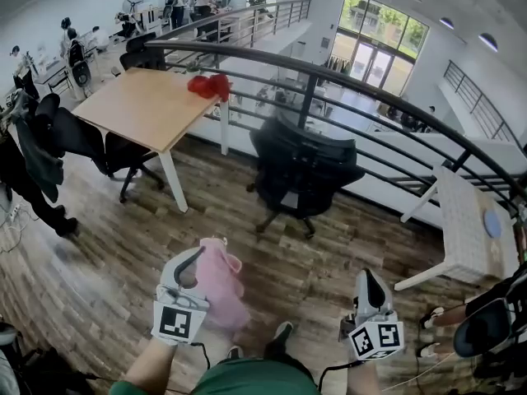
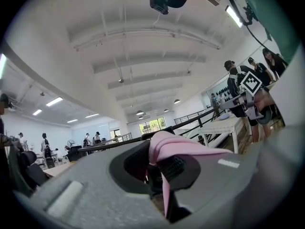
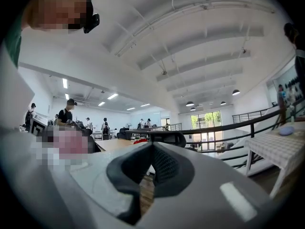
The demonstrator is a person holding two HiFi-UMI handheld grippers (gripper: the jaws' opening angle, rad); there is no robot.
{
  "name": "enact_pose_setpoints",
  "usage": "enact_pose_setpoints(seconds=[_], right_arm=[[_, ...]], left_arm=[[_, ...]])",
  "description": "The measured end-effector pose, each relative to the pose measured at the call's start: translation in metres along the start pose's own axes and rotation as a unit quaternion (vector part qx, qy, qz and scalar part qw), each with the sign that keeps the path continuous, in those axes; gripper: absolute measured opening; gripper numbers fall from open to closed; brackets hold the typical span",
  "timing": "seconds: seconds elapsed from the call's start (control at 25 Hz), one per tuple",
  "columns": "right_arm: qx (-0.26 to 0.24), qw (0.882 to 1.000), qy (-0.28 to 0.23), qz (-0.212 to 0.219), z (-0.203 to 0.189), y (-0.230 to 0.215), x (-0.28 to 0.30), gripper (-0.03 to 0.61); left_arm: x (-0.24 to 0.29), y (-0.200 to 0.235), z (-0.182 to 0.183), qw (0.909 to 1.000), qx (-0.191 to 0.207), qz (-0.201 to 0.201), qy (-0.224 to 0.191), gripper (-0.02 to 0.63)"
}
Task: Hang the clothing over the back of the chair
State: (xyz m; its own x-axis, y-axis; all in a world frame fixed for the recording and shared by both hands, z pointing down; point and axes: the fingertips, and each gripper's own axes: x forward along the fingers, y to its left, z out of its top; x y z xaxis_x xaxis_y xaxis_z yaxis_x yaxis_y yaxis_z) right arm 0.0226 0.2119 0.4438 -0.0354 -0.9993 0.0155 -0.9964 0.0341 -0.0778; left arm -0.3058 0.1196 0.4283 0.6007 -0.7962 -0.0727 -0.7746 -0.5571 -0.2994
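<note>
- Jaws of the left gripper (image 2: 159,168) are pinched nearly together on the pink clothing (image 2: 183,144), which bunches over the pads and trails down between them.
- Right gripper (image 3: 151,163) has its jaws together, with nothing between them.
- Both grippers are held low and well apart over bare wood floor (image 1: 123,245).
- Black chair (image 1: 303,167) stands ahead, just before the curved railing (image 1: 395,105), with open floor on its near side.
- Wooden table (image 1: 144,105) stands to its left, white table (image 1: 465,220) to its right.
</note>
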Motion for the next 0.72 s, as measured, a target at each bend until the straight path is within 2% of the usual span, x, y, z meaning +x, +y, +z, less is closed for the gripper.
enact_pose_setpoints(seconds=[0.28,0.52,0.72], right_arm=[[0.008,1.0,-0.006,0.028,0.011,-0.059,0.055,0.003],[0.018,0.999,-0.01,0.047,0.027,-0.112,0.095,0.003],[0.03,0.998,-0.014,0.062,0.034,-0.16,0.12,0.003]], left_arm=[[0.069,-0.02,0.012,0.9996,0.018,0.018,0.009,0.038],[0.129,-0.041,0.037,0.9985,0.047,0.021,0.014,0.038],[0.165,-0.06,0.055,0.9978,0.047,0.044,0.017,0.038]])
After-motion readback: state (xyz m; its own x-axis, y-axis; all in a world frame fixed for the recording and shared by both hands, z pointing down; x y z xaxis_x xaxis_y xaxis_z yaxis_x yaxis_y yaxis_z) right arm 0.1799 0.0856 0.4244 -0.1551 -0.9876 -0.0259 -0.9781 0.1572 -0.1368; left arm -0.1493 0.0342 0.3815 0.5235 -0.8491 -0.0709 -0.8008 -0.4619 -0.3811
